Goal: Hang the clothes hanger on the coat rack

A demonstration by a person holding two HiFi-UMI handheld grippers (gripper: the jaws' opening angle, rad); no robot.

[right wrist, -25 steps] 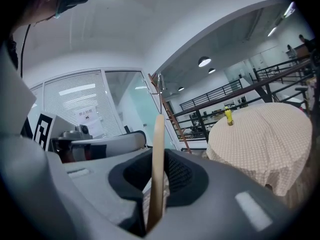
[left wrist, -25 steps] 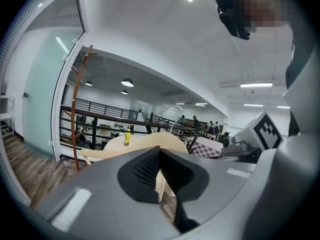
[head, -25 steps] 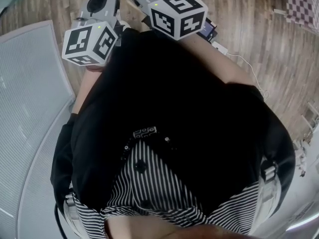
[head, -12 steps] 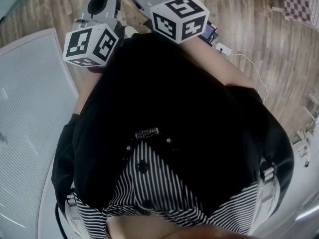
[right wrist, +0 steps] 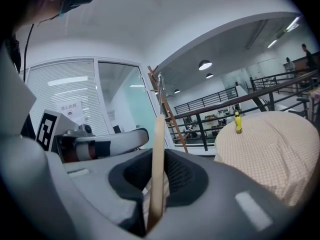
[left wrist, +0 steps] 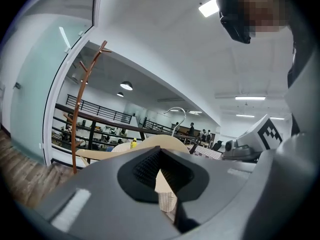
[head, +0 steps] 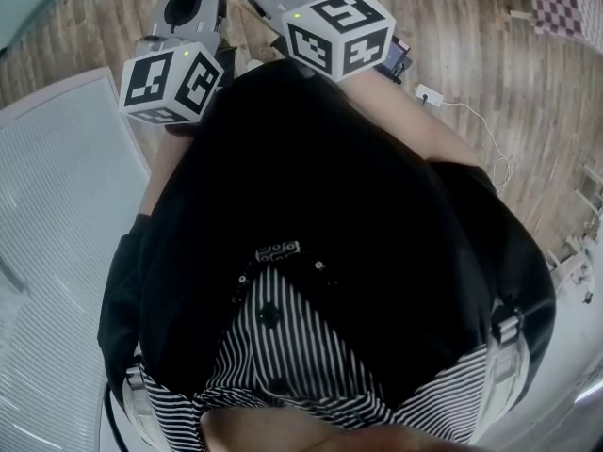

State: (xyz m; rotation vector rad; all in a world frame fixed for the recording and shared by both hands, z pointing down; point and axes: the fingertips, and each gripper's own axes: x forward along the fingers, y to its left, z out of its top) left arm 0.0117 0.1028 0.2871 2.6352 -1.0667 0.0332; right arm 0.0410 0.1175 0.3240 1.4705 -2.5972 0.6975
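Your left gripper [left wrist: 160, 170] and right gripper [right wrist: 157, 180] both clamp the clothes hanger [left wrist: 146, 143], with the coat rack [left wrist: 81, 99] ahead-left of them.

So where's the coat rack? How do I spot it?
Find the big pale green glass wall on the left of the left gripper view. The coat rack stands at its right edge. It is the one thin brown pole with short pegs sticking out like twigs near the top, unlike the straight black railing behind it.
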